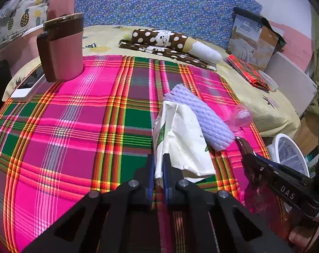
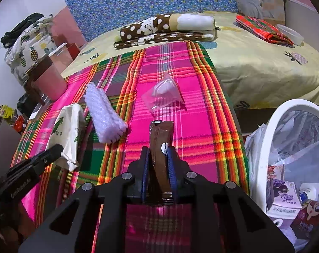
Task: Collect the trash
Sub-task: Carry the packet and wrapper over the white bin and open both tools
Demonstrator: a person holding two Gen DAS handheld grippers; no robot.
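Note:
My left gripper (image 1: pixel 158 164) is shut on the near edge of a white paper bag (image 1: pixel 180 139) with green print, lying on the plaid cloth (image 1: pixel 75 116); the bag also shows in the right wrist view (image 2: pixel 67 130). My right gripper (image 2: pixel 158 154) is shut on a brown sachet wrapper (image 2: pixel 160 139) that sticks up between its jaws. A lilac foam net sleeve (image 1: pixel 203 116) lies beside the bag, also visible in the right wrist view (image 2: pixel 104 113). A clear plastic wrapper (image 2: pixel 162 93) lies ahead of my right gripper. A white bin (image 2: pixel 271 126) lined with plastic holds several trash items at the right.
A pink tumbler (image 1: pixel 62 48) and a phone (image 1: pixel 28 84) stand at the cloth's far left. Folded polka-dot fabric (image 1: pixel 168 42), a folded plaid cloth (image 1: pixel 248 73), a clear tub (image 2: pixel 290 33) and a cardboard package (image 1: pixel 254 40) lie behind on the yellow sheet.

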